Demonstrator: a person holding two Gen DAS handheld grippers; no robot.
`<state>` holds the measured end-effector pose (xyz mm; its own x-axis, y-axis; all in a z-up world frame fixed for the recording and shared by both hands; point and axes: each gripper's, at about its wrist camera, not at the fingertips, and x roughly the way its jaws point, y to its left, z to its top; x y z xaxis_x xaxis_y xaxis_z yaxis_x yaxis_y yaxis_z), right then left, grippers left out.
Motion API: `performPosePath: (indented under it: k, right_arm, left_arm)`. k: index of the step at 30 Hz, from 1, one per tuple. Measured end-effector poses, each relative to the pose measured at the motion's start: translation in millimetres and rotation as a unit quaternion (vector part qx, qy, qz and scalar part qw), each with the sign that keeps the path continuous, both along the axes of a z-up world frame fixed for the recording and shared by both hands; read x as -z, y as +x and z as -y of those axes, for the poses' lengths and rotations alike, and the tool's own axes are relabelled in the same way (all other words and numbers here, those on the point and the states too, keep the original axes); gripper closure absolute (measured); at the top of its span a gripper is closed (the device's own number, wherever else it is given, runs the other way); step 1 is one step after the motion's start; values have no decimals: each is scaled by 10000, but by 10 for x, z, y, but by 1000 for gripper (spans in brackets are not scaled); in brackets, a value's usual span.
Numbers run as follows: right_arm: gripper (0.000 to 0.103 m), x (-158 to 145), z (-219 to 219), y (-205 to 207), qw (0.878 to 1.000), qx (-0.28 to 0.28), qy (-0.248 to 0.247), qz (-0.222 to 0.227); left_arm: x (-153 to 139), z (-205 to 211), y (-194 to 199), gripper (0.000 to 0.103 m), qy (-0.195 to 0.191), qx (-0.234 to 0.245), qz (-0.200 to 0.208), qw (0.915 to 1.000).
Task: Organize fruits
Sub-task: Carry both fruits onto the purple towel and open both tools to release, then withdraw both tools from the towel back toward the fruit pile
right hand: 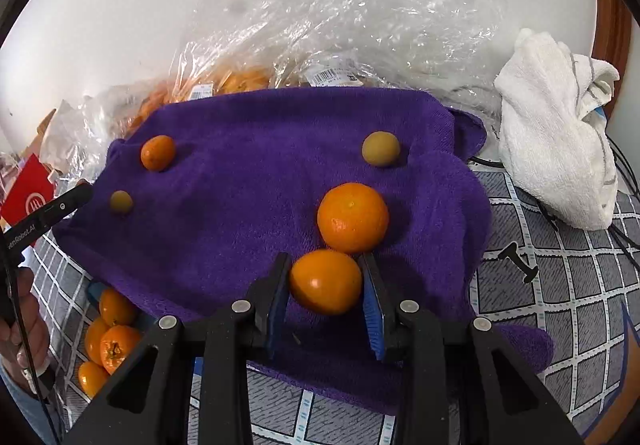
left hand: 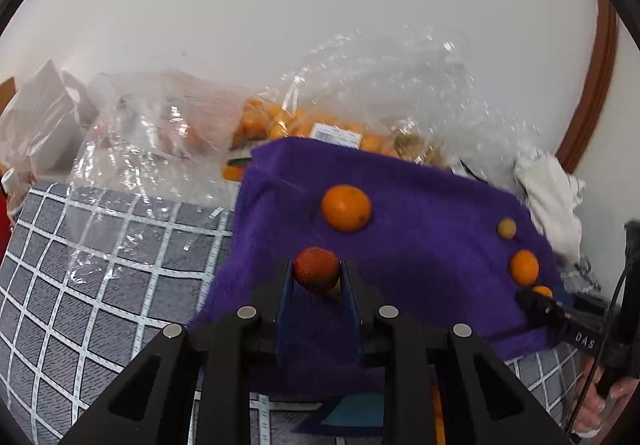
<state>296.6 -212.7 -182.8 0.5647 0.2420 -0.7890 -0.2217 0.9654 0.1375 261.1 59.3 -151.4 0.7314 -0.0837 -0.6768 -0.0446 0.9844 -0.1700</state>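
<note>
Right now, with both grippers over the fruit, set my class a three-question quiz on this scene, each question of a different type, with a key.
1. True or false: the left gripper grips a red fruit.
2. What does the right gripper grip? A, a white cloth; B, a small orange fruit; C, a plastic bag.
3. Short answer: the large orange lies on a towel of which colour?

Key: 1 true. 2 B. 3 purple.
</note>
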Motion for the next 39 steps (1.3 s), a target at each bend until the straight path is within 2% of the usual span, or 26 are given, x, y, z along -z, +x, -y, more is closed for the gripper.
performPosePath:
  k: [6,8,11,22,26,27,29,31,39]
  right_arm:
    - [63,-6,-45,-15,9998,-25,-170,70]
    - [54,-47,-37,-39,9997,-12,-156,171]
    - [48,-97,-6,-54,9995,33,-87,291]
    - [48,-193,46,-150,9978,275,-1,602]
    - [48,-252,47,-193,9967,311,-34,748]
    - [48,-259,51,-199,9966,317,-9,765]
    - [48,-281,44,-208,9964,324,62,777]
    - [48,-316,32,-220,9960,362,44,820]
    - [48,-625,55,-446,9950,480,11,881]
  left_arm:
    - [110,131,40,80,244,101,-300,9992]
    - [119,141,40,80,339,59,-320,9989]
    - [142,149,48,80,469,15,-360,9982]
    - [181,245,65,80,971,51,-389,9945]
    - [175,247,68,78,989,82,-388,9943]
    - [173,253,70,75,980,91,-381,9944]
    - [163,249,65,62,938,124,-312,9950]
    - [128,245,53,58,922,132,-252,9953]
    - [-60,176,-82,56,727,-7,61,9973]
